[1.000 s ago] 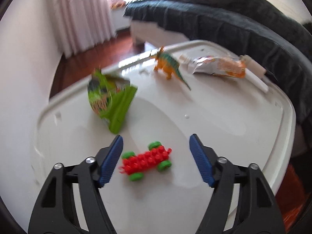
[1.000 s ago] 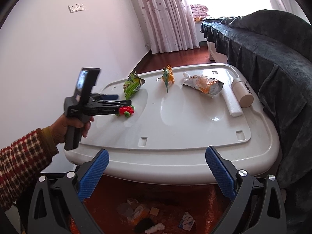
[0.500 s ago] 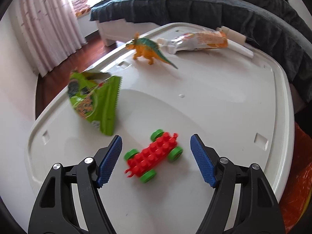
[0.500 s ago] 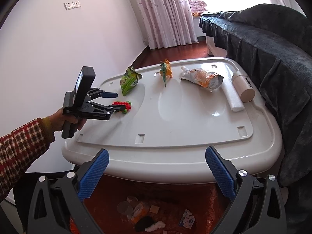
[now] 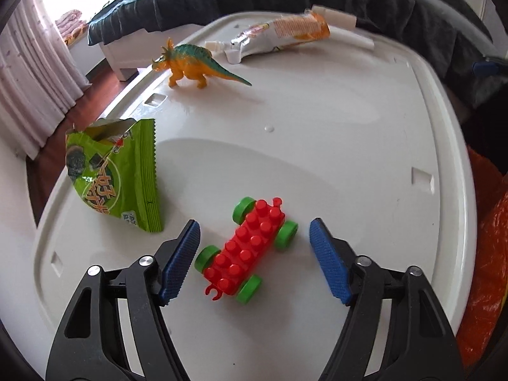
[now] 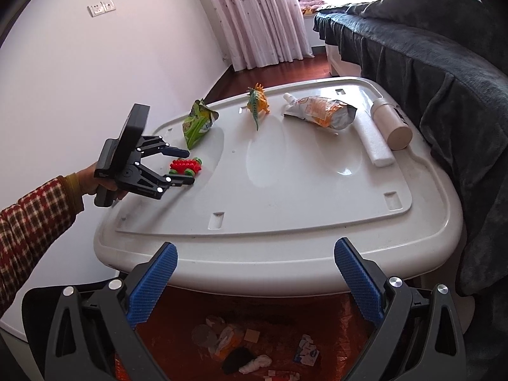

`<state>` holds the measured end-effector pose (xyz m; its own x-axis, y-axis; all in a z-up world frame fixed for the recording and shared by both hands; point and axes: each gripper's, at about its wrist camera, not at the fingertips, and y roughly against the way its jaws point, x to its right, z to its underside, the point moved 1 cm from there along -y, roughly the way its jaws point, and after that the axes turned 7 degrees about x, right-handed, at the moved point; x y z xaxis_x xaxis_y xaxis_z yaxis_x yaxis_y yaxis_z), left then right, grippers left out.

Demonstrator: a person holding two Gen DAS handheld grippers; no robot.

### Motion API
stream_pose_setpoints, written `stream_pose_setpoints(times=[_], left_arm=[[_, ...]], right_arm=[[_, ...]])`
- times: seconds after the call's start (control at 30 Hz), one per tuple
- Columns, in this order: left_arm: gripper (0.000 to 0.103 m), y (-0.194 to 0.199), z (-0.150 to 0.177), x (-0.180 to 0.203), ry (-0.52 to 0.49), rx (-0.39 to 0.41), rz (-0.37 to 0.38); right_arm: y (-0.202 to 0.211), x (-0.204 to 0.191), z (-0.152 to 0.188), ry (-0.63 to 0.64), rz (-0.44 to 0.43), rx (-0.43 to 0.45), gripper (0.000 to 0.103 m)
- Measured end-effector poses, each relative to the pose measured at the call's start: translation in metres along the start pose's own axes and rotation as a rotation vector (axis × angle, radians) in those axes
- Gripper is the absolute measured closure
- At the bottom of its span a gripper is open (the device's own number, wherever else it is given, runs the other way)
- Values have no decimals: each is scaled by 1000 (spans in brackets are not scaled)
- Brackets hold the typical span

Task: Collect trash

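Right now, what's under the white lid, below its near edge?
Under the white lid, an orange bag holds scraps: crumpled wrappers, a white paper wad, a dark lump. The lid and right gripper cover the rest.

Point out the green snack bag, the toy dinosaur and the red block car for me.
green snack bag [image 5: 117,177]: left wrist view, on its printed front panel.
toy dinosaur [image 5: 190,60]: left wrist view, on its body.
red block car [image 5: 247,249]: left wrist view, on its studded red top.
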<state>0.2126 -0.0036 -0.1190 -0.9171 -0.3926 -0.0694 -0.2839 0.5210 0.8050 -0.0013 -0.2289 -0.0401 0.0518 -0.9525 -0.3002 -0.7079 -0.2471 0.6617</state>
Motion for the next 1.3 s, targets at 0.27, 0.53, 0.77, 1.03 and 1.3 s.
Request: stream_pose_setpoints(times=[0.27,0.53,0.77,1.03,1.3], left_arm=[[64,11,12,-1,343,36,-91],[64,40,10,38,476,81,-214],[64,69,-3,72,534,151,-282],[64,90,-10,112,622,258,-280],[64,81,-7,125,620,261,-252]], right_arm=[[7,0,-8,-32,-19,32,5],[14,-18,-26,30,-37,82,5],[-23,0,-80,133,54,141,5],[-143,29,-149,362,142,62,5],[-244,60,-176,387,139,-185,8]])
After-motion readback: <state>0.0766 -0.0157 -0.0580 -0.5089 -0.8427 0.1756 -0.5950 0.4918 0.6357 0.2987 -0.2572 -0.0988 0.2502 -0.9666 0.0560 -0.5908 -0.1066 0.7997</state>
